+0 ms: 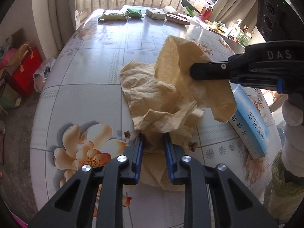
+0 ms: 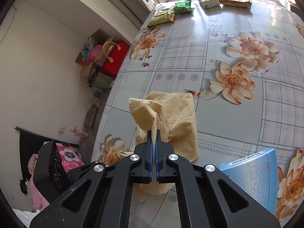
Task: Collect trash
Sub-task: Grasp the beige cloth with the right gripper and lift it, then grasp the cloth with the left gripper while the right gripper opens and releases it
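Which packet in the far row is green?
The green packet, second from the left in the left wrist view, between the pale yellowish pack and the white box. The others are pale, white or brown.

My left camera sits just behind my left gripper (image 1: 153, 136) and looks low and close along the table (image 1: 91, 60) toward the window. My right camera sits behind my right gripper (image 2: 153, 133), higher up, looking down and across the table (image 2: 228, 117). Both see the yellow paper (image 1: 161, 95) (image 2: 176, 114), the blue box (image 1: 250, 123) (image 2: 252, 178) and the packets at the far end.
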Demonstrator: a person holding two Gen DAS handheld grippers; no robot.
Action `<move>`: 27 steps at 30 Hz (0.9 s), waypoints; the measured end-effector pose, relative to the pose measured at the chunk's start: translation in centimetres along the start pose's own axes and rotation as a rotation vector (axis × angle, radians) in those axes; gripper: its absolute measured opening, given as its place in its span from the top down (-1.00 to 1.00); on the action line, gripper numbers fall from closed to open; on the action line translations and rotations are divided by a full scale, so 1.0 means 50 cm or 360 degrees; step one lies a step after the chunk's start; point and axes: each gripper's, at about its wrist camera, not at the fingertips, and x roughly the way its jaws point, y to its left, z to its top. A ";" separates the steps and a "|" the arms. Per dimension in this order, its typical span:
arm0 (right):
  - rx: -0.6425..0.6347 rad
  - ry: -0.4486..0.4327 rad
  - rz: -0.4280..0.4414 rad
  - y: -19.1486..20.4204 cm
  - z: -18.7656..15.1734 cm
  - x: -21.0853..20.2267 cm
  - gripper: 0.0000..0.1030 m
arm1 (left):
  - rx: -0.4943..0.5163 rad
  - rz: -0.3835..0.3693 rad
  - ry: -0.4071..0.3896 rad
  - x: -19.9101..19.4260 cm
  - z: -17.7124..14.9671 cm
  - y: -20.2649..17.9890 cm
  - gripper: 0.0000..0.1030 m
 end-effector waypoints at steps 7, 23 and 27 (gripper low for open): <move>0.0038 0.0179 -0.0018 -0.006 0.008 0.067 0.97 | 0.0009 0.0004 -0.0012 -0.001 -0.001 -0.004 0.60; 0.0027 0.0221 -0.0132 -0.008 0.018 0.107 0.98 | 0.0047 0.0030 -0.0050 -0.008 -0.007 -0.011 0.60; 0.0028 0.0222 -0.0136 -0.010 0.016 0.109 0.99 | 0.0059 -0.0005 -0.0090 -0.026 -0.007 -0.011 0.60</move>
